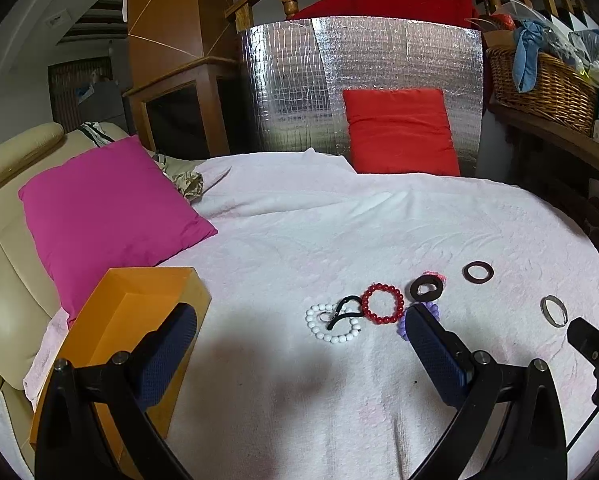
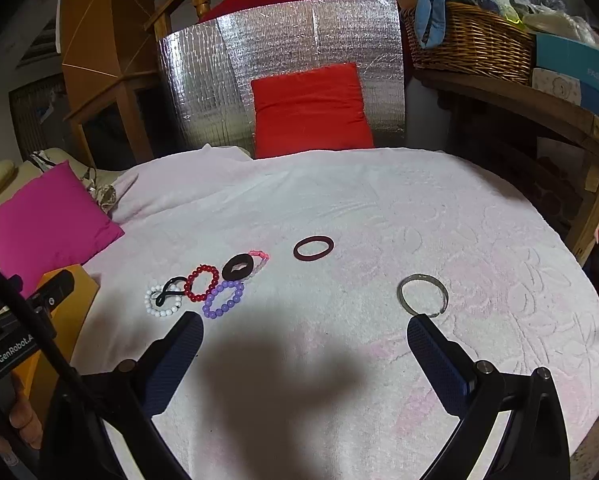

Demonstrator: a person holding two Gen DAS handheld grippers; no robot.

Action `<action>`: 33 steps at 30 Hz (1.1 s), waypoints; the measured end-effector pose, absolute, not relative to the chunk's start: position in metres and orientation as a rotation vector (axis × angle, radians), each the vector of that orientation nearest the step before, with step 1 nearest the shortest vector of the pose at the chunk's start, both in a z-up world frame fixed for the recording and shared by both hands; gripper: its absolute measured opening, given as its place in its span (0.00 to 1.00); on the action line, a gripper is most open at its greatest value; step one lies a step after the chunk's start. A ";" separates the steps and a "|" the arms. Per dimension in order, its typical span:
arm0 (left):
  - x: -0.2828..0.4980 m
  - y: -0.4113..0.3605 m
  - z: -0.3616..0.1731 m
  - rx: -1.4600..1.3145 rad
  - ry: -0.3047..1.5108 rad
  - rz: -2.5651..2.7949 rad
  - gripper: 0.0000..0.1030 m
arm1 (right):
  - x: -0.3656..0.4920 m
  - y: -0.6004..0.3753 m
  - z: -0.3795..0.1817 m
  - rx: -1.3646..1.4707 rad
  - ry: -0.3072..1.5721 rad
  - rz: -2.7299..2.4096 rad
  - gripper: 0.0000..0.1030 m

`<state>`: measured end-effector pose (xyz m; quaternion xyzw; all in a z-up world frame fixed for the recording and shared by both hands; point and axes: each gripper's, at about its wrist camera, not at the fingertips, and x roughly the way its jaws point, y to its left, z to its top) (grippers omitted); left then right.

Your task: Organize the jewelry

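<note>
Jewelry lies on a pale pink towel (image 1: 299,240) (image 2: 379,200). A white bead bracelet (image 1: 333,323) (image 2: 164,301), a black hair tie (image 1: 345,309) (image 2: 170,288), a red bead bracelet (image 1: 382,304) (image 2: 201,283), a purple bead bracelet (image 2: 223,299) and a black scrunchie (image 1: 426,288) (image 2: 239,266) cluster together. A maroon band (image 1: 478,271) (image 2: 313,248) and a silver bangle (image 1: 554,311) (image 2: 422,294) lie apart to the right. An open orange box (image 1: 131,320) (image 2: 75,308) sits at the left. My left gripper (image 1: 299,340) is open, empty, near the cluster. My right gripper (image 2: 305,344) is open, empty, its right fingertip just short of the bangle.
A magenta cushion (image 1: 107,212) (image 2: 47,216) rests on a cream sofa at the left. A red cushion (image 1: 399,132) (image 2: 309,108) leans on a silver foil panel (image 1: 291,80) behind the towel. A wicker basket (image 1: 539,84) (image 2: 471,40) stands on a wooden shelf at the right.
</note>
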<state>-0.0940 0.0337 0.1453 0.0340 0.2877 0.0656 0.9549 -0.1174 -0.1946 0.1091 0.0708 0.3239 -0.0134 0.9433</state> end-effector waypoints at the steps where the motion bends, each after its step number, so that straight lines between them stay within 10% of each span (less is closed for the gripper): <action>1: -0.094 0.034 0.145 0.069 0.585 0.134 1.00 | -0.117 -0.195 0.109 0.145 0.659 -0.029 1.00; 24: -0.049 0.035 0.107 0.079 0.718 0.039 1.00 | -0.090 -0.325 0.089 0.326 0.694 -0.268 1.00; 33: -0.026 0.041 0.095 0.124 0.742 -0.051 1.00 | -0.037 -0.365 0.047 0.454 0.832 -0.270 0.79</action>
